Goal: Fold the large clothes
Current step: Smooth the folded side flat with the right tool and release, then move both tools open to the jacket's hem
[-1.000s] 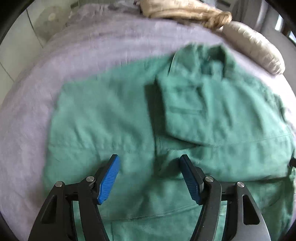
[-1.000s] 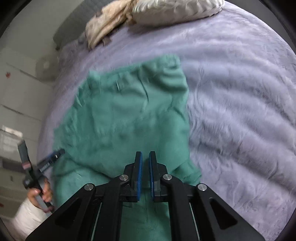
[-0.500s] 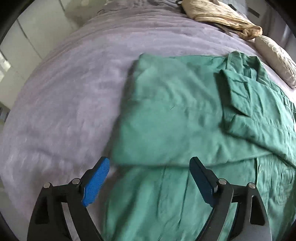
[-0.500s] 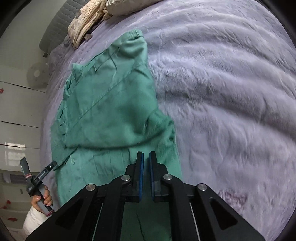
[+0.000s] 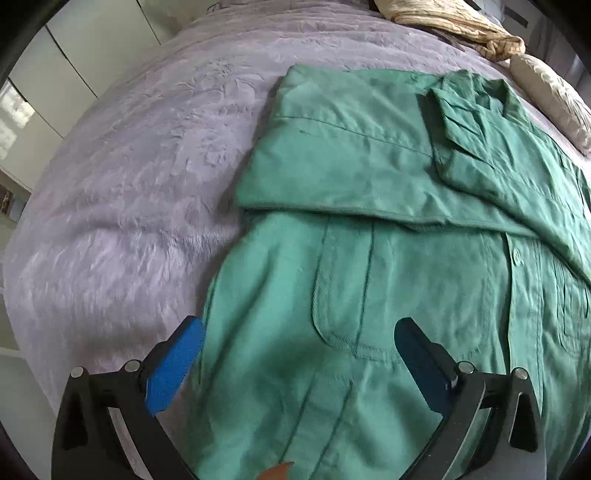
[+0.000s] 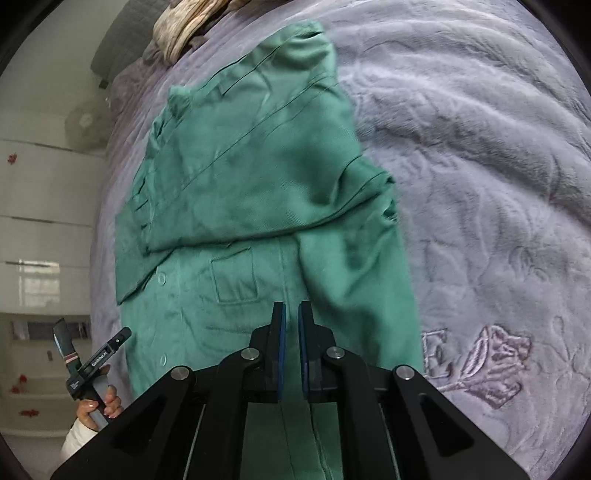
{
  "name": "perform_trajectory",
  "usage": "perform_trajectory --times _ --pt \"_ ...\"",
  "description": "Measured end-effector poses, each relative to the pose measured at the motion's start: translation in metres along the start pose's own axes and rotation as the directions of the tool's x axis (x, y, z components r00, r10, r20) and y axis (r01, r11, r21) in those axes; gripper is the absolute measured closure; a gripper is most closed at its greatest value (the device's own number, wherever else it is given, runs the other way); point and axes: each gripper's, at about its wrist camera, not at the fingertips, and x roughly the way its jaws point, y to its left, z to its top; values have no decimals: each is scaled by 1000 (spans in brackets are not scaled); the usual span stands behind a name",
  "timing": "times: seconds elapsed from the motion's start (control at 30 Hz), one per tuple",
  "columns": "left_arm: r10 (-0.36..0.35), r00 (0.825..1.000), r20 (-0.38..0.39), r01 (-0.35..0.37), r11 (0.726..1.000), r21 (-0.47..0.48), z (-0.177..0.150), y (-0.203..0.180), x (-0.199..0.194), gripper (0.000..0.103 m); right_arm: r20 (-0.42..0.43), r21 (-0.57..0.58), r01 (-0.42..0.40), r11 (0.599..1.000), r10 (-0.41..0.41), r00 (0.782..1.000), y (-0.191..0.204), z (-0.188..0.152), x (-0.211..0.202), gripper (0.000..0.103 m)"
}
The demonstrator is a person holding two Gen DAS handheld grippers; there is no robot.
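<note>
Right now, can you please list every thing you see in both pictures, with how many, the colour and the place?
shirt: one, green, spread on the bed, both sleeves folded across the chest.
blanket: one, pale purple, covers the bed under the shirt.
pillow: one, beige, far end of the bed.
crumpled cloth: one, tan, beside the pillow.
fan: one, white, by the wall.
drawers: white, along the wall.
left gripper: black with blue pads, open above the shirt's lower part.
right gripper: black with blue pads, nearly closed, nothing visible between the pads.
</note>
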Motion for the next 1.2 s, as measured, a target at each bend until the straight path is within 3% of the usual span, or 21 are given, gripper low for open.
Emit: perform_trajectory --times 0.07,0.23,0.37,0.53,0.67,0.83,1.07,1.2 --pt "4 1000 -1 -4 1000 4 -6 1 -3 0 -3 -7 -1 1000 0 1000 1 -3 1 46" --pt "8 1000 -20 -8 1000 9 -21 -2 -4 0 -10 -17 -17 1000 16 1000 5 -12 3 43" --pt "2 999 -42 -1 999 32 -28 -3 1 0 11 -31 -32 999 32 999 10 -27 1 25" --pt "8 998 -66 -3 998 67 -42 3 2 0 59 -42 -30 999 33 998 21 -53 -3 15" --pt "-29 996 -79 34 997 63 -61 21 -6 0 75 -58 -12 998 17 997 37 -75 -3 15" --pt "30 997 -71 -23 996 87 -83 37 -14 0 104 -60 -6 998 13 995 52 -105 -10 14" --pt "-8 996 -93 19 993 117 -111 50 -26 0 74 2 -73 997 73 995 56 -147 -11 14" --pt "-15 994 -110 29 992 121 -122 53 -31 0 64 21 -69 997 68 996 58 -167 -13 14"
